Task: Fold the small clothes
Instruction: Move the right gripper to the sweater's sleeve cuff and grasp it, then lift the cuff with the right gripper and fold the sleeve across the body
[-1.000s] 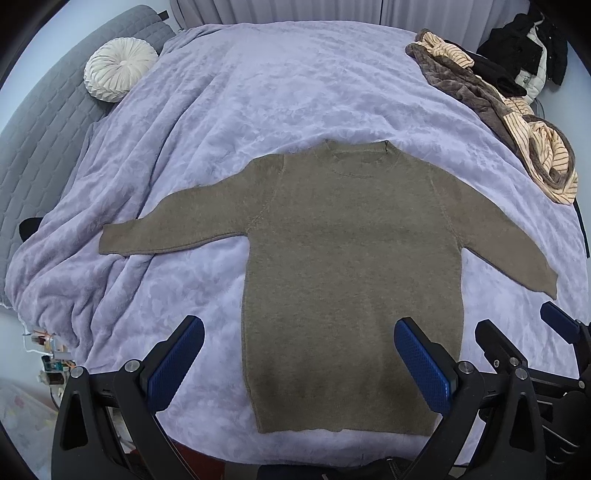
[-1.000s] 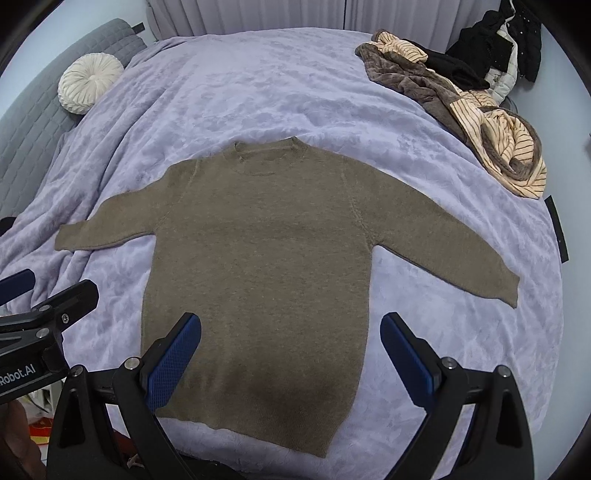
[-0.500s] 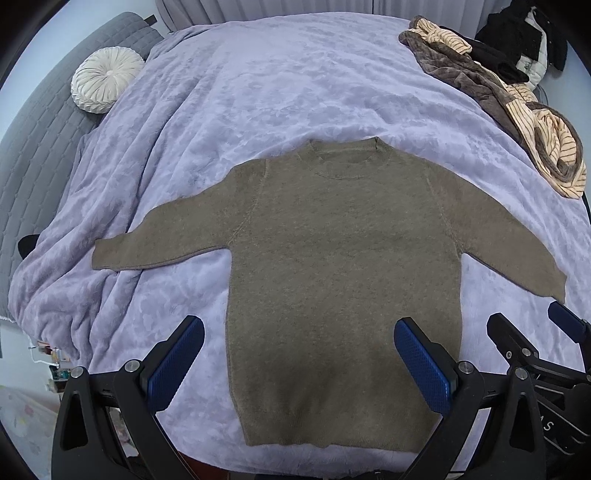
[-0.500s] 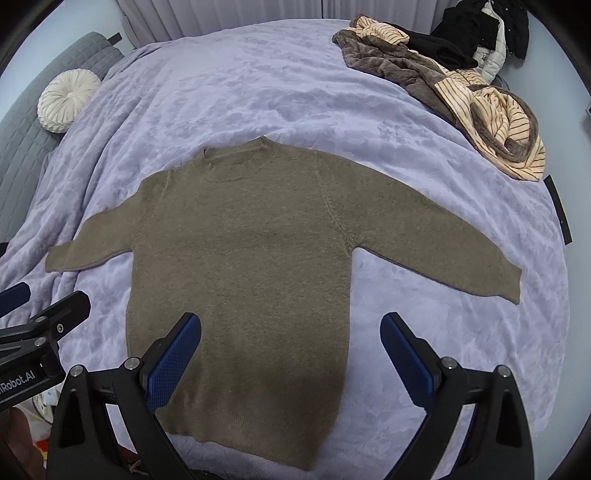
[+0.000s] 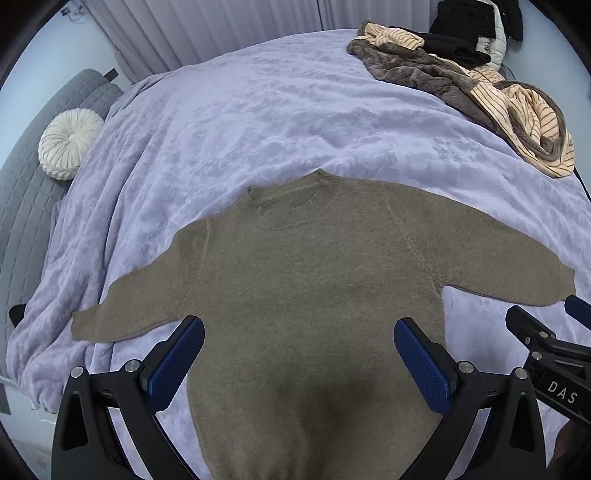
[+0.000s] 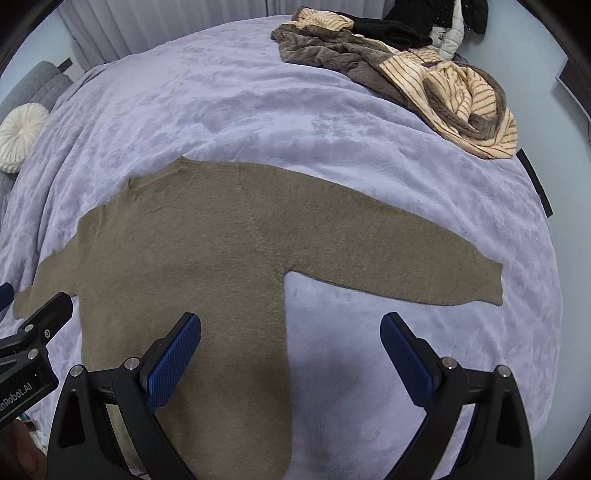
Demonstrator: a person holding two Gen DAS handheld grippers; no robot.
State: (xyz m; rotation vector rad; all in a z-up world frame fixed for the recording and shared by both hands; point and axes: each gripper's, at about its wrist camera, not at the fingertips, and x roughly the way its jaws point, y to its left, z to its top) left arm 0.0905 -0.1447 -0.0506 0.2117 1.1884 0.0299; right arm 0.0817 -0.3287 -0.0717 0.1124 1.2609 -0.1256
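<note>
1. In the left wrist view the left gripper [image 5: 298, 363] sits at 6 o'clock with its blue pads spread wide and nothing between them; it hangs over the lower body of the sweater [image 5: 314, 295].

2. In the right wrist view the right gripper [image 6: 290, 360] is likewise spread wide and holds nothing; its left pad is over the sweater's [image 6: 192, 266] body, its right pad over bare blanket [image 6: 240, 103], and the sweater's side edge runs between them.

3. Each gripper shows in the other's view: the right one at 4 o'clock in the left view, the left one at 8 o'clock in the right view.

4. The sweater, an olive-brown knit, lies flat on the lilac blanket [image 5: 240, 122] on the bed, neck at 12 o'clock, hem toward 6 o'clock; both sleeves stretch out, one toward 9 o'clock, the other toward 3 o'clock.

5. Farther off at 1 to 2 o'clock lies a heap of clothes [image 5: 480, 96], brown, striped cream and black; it is well apart from the sweater.

6. At 10 o'clock a round cream cushion [image 5: 70, 144] rests against a grey quilted headboard [image 5: 26, 192]; pale curtains [image 5: 221, 33] hang at 12 o'clock behind the bed.
</note>
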